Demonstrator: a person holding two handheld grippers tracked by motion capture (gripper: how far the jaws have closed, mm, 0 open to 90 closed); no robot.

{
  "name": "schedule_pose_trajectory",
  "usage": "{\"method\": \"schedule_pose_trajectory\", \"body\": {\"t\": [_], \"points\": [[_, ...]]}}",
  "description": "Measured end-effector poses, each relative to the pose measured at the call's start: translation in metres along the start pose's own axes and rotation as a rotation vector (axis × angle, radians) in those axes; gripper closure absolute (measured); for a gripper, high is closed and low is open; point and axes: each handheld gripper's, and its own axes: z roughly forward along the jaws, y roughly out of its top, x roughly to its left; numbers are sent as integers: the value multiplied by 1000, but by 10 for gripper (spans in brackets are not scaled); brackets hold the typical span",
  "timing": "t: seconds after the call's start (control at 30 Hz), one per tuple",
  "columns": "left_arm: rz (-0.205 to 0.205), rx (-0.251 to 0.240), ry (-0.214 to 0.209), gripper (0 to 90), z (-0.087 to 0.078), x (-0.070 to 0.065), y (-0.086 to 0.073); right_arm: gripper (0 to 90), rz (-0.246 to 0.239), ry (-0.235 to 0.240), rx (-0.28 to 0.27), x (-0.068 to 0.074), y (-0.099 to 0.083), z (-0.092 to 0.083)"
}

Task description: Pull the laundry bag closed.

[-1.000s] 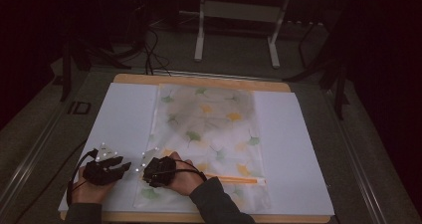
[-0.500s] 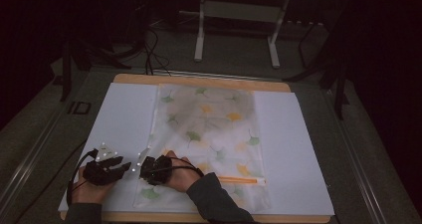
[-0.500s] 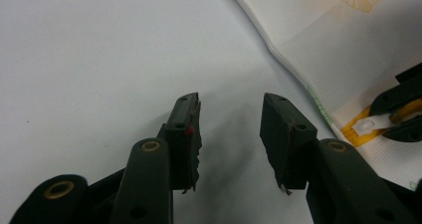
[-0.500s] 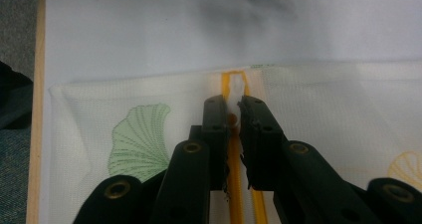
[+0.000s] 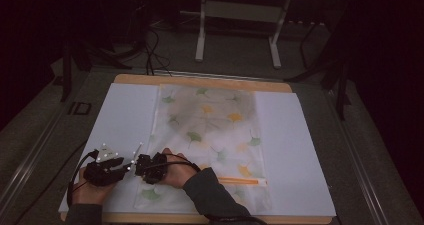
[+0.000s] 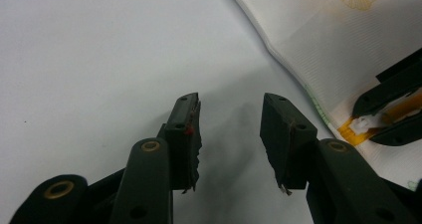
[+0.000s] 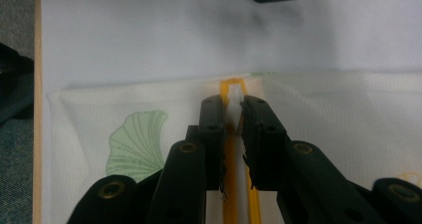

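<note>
White mesh zip bag printed with green and yellow ginkgo leaves (image 5: 210,135) lies flat on the white table sheet (image 5: 300,150). Right gripper (image 7: 233,115) is clamped on its white zipper pull (image 7: 234,107) at the orange zipper's (image 7: 228,184) left end. Left gripper (image 6: 230,134), jaws parted and empty, sits just beside on the sheet.

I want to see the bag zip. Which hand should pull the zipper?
The right. Its fingers are already closed on the white zipper pull at the bag edge. The left gripper is open over bare table.
</note>
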Motion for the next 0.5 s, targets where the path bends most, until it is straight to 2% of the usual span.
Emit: {"method": "schedule_pose_trajectory", "body": {"t": [0.27, 0.5], "points": [[-1, -2, -2, 597, -1, 0, 0, 834, 9, 36, 27, -5, 2, 1], [9, 16, -8, 598, 0, -2, 1, 846, -8, 0, 7, -1, -2, 0]]}}
